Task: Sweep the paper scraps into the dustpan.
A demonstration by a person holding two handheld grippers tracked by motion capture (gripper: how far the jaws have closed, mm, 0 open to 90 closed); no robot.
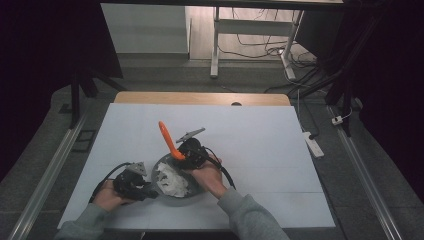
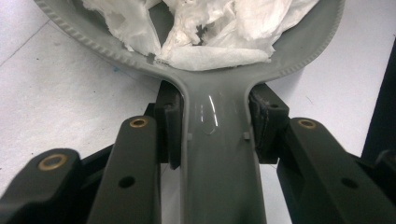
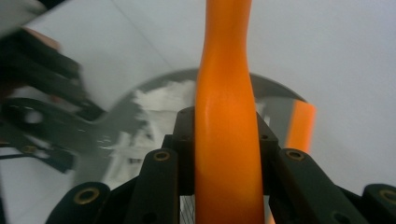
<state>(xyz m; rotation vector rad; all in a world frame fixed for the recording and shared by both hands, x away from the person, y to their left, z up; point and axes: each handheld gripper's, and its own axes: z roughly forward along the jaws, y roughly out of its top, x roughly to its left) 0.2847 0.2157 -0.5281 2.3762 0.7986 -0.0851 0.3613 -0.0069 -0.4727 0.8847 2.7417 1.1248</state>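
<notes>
From the high view, your left gripper [image 1: 134, 184] sits at the near left of the white table [image 1: 260, 145] and your right gripper [image 1: 192, 152] just beyond the grey pan [image 1: 175, 181], which lies between them with crumpled white paper [image 1: 169, 181] inside. The left gripper view adds what that camera cannot resolve: both pads pinch the pan's flat grey handle [image 2: 219, 154] from either side, and the paper [image 2: 210, 28] lies piled against the ribbed rim. The right gripper view shows the jaws clamped on the orange spatula [image 3: 226, 140], with the pan [image 3: 140, 116] blurred below it. From above, the spatula [image 1: 168, 140] runs as a long strip from the right gripper up and away, leaning towards the far left, its free end well above the table and the pan's rim.
</notes>
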